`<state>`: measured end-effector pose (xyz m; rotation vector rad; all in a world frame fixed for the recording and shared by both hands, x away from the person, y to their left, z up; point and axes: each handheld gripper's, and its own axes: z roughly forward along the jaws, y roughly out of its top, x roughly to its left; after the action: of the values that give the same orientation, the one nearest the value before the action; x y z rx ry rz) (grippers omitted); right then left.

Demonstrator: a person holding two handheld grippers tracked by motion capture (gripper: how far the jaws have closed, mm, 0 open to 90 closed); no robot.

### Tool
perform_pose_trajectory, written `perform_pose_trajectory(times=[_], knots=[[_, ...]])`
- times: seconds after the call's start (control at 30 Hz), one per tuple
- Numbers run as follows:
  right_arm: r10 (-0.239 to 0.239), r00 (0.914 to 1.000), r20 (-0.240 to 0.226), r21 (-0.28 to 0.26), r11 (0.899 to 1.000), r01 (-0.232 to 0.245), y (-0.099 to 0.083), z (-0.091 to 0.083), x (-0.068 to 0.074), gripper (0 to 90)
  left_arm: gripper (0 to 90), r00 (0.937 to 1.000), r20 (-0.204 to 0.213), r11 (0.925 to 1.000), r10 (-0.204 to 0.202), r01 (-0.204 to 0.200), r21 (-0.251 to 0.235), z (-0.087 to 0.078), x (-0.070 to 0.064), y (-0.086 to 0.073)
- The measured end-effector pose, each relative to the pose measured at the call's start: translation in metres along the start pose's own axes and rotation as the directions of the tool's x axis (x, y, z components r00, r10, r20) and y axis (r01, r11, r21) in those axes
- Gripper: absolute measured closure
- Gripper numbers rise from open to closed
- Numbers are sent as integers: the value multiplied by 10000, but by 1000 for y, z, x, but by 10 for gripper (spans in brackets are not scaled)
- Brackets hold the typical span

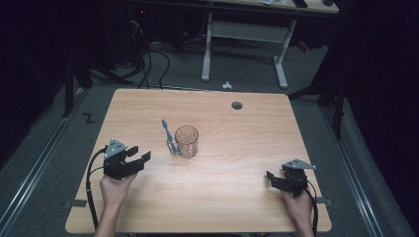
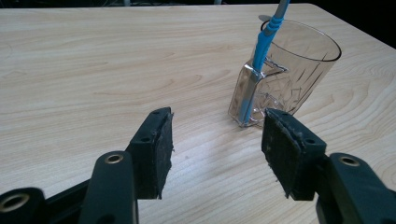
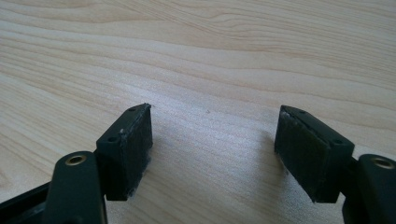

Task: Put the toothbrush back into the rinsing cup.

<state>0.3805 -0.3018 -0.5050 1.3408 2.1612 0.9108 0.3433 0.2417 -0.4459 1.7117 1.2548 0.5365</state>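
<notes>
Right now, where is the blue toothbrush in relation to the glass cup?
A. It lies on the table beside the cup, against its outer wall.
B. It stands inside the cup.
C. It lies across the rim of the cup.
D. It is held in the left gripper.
A: the high view shows the blue toothbrush flat on the table, left of the glass cup; the left gripper is open and apart from it.

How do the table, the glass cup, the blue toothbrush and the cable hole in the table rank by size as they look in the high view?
1. table, by far the largest.
2. glass cup and blue toothbrush: alike; the toothbrush runs longer but is far thinner, so I leave them unranked.
3. cable hole, the smallest.
</notes>
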Motion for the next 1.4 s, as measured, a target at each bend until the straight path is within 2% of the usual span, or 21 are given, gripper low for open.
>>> perform_pose_trajectory(times=[0.23, 0.57, 1.03, 1.27, 1.4], knots=[[5, 10000, 1, 2, 10000, -5, 0, 0, 0, 279, 437, 10000, -55, 9998, 31, -30, 174, 2, -1, -4], [2, 10000, 4, 3, 10000, -2, 0, 0, 0, 279, 437, 9997, 2, 9988, -250, 249, 420, 6, 0, -13], [6, 10000, 8, 0, 10000, -6, 0, 0, 0, 279, 437, 9991, -22, 9963, -418, 419, 757, 15, -1, -23], [7, 10000, 7, 0, 10000, -7, 0, 0, 0, 279, 437, 9993, -217, 9943, -315, 336, 1012, 21, -3, -29], [5, 10000, 8, 2, 10000, -5, 0, 0, 0, 279, 436, 9992, -381, 9925, -99, 145, 1215, 24, -5, -32]])
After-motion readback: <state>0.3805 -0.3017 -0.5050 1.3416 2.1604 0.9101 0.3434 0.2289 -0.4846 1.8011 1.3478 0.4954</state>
